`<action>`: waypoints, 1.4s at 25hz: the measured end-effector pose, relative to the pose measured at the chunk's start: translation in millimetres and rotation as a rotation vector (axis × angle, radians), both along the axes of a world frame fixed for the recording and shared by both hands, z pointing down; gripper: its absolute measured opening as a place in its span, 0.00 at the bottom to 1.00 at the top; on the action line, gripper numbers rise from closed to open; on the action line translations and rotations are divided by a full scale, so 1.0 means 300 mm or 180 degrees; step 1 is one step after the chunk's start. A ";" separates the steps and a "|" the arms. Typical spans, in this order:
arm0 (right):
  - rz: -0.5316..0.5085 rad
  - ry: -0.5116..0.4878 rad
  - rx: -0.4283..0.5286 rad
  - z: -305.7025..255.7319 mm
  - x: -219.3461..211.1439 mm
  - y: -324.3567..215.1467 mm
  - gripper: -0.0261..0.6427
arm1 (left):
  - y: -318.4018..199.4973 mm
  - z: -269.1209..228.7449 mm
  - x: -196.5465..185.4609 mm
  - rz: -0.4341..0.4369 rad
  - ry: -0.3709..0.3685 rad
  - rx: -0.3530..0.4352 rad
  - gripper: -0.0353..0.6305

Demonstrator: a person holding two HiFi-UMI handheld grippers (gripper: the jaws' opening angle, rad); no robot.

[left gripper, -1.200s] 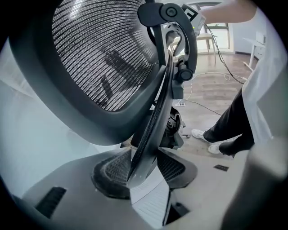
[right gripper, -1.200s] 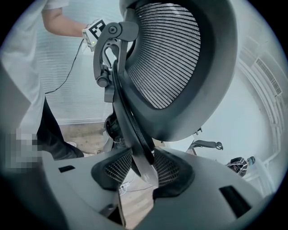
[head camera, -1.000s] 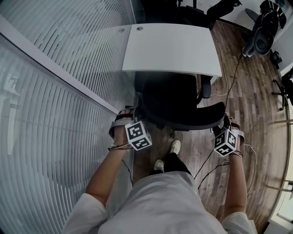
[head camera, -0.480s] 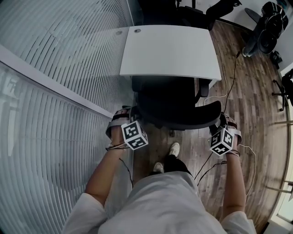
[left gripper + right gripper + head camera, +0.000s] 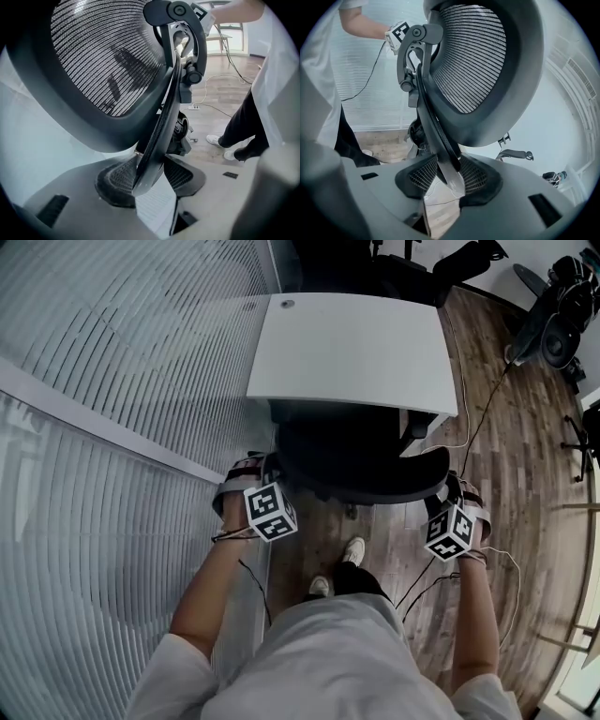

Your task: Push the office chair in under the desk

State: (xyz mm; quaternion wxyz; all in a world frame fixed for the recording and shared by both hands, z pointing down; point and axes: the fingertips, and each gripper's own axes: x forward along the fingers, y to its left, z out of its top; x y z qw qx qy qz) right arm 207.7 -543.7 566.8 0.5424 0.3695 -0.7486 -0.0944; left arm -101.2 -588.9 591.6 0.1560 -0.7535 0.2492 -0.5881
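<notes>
Office chair [image 5: 361,463] sits partly under white desk [image 5: 356,348] on wood floor [image 5: 514,460].

R gripper [image 5: 449,177] jaws clamped on edge strip of chair [image 5: 487,70] back, mesh panel rising above, L gripper [image 5: 398,32] cube and arm [image 5: 361,22] upper left beyond it, wood floor [image 5: 382,140] below.

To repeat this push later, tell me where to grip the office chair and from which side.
Grip the office chair by the thin side rims of its mesh backrest, coming from behind, one gripper per side. The rim is slim enough to fit between jaws, as the left gripper and right gripper show, and faces away from the desk.
</notes>
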 end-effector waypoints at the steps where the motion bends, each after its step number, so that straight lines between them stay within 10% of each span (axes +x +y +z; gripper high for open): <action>1: -0.0010 -0.0004 0.0001 0.001 0.002 -0.009 0.28 | -0.007 0.001 0.002 -0.0009 0.0006 -0.0006 0.33; 35: -0.0320 -0.0116 0.0031 -0.013 0.030 -0.283 0.28 | -0.228 -0.006 0.023 -0.0231 -0.0034 -0.0043 0.34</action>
